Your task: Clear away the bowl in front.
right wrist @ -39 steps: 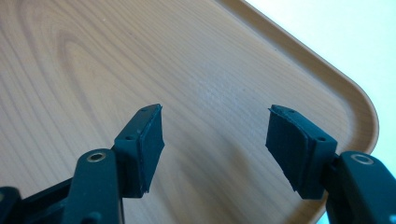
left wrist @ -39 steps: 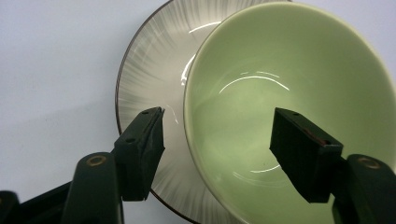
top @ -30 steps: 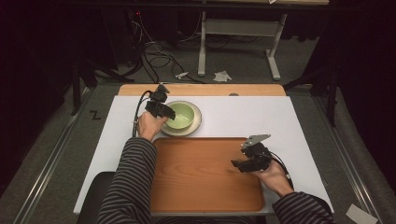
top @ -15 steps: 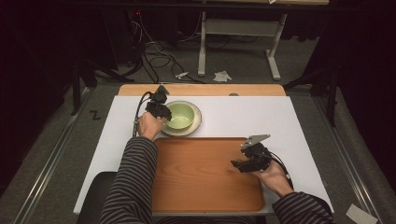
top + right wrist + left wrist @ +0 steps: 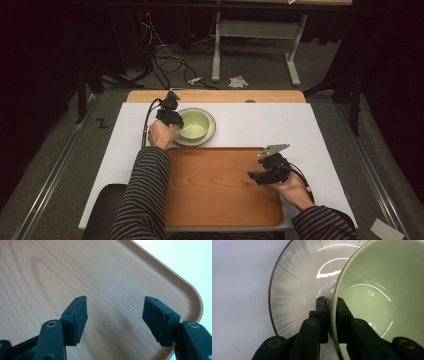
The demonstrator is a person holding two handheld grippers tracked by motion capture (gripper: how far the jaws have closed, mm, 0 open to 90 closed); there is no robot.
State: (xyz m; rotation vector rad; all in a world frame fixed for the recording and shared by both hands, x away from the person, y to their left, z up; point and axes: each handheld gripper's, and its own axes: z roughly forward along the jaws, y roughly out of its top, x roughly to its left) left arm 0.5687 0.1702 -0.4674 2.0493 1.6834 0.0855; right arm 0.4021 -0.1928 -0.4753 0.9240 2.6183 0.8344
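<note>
A pale green bowl (image 5: 194, 124) sits in a grey streaked plate (image 5: 211, 131) on the white tabletop, just beyond the wooden tray (image 5: 215, 190). My left gripper (image 5: 170, 116) is shut on the bowl's left rim. In the left gripper view the rim of the green bowl (image 5: 372, 297) runs between the two jaws, one inside and one outside, with the plate (image 5: 294, 290) under it. My right gripper (image 5: 256, 176) hovers over the tray's right side. It is open, and in the right gripper view nothing lies between its pads (image 5: 80, 317) above the tray (image 5: 50, 277).
The white board (image 5: 280, 125) covers most of the table, with a wooden strip (image 5: 215, 96) along the far edge. Cables, a metal stand (image 5: 255, 50) and scraps of paper lie on the floor beyond. A chair seat (image 5: 102, 210) shows at the bottom left.
</note>
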